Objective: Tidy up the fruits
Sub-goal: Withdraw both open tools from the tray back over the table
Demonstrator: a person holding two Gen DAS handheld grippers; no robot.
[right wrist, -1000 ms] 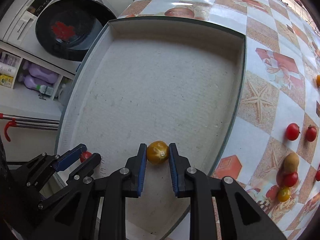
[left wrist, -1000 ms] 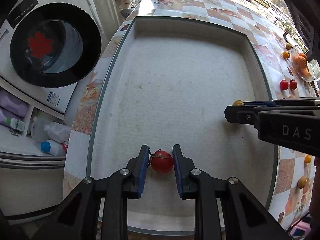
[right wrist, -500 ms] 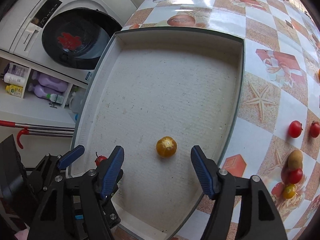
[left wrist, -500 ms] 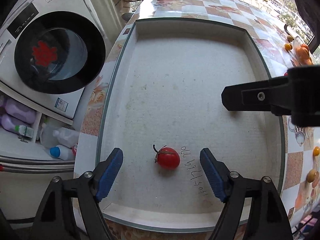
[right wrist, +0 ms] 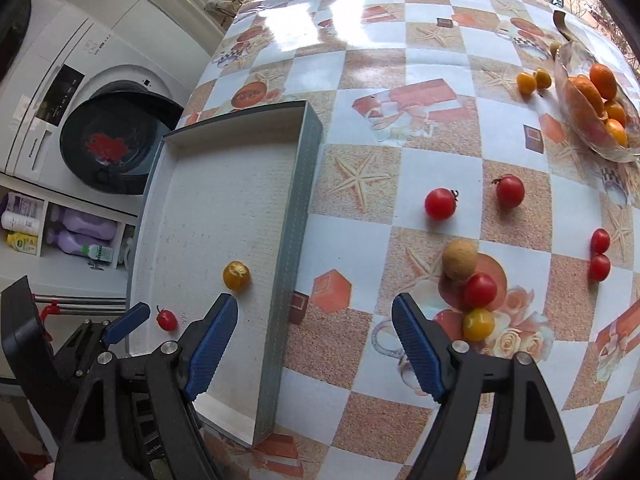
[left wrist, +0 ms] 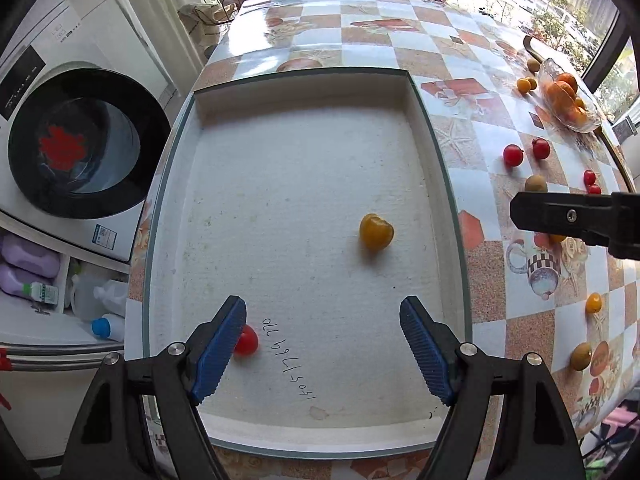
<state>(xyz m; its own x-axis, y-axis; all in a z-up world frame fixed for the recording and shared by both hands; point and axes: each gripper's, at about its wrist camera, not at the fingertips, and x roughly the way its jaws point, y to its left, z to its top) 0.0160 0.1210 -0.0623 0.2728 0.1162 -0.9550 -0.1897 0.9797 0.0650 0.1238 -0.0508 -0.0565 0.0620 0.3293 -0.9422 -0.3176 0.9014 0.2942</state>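
A shallow white tray point(left wrist: 438, 184) holds a red tomato point(left wrist: 247, 340) near its front left and a yellow tomato point(left wrist: 375, 232) to the right. My left gripper point(left wrist: 322, 340) is open and empty above the tray's front; its left finger partly hides the red tomato. My right gripper point(right wrist: 314, 332) is open and empty, straddling the tray's right wall point(right wrist: 294, 216). The yellow tomato point(right wrist: 236, 276) and red tomato point(right wrist: 167, 320) also show in the right wrist view. Several loose tomatoes lie on the table, among them a red one point(right wrist: 440, 203) and a yellow one point(right wrist: 478, 323).
A brown round fruit point(right wrist: 460, 259) sits among the loose tomatoes. A glass bowl point(right wrist: 576, 92) of oranges stands at the far right. A washing machine point(left wrist: 76, 140) and shelves with bottles point(left wrist: 28, 256) are left of the table's edge.
Both grippers opened and let go of their tomatoes in the tray, then pulled back. The right gripper swung right, over the tray's right wall and the table.
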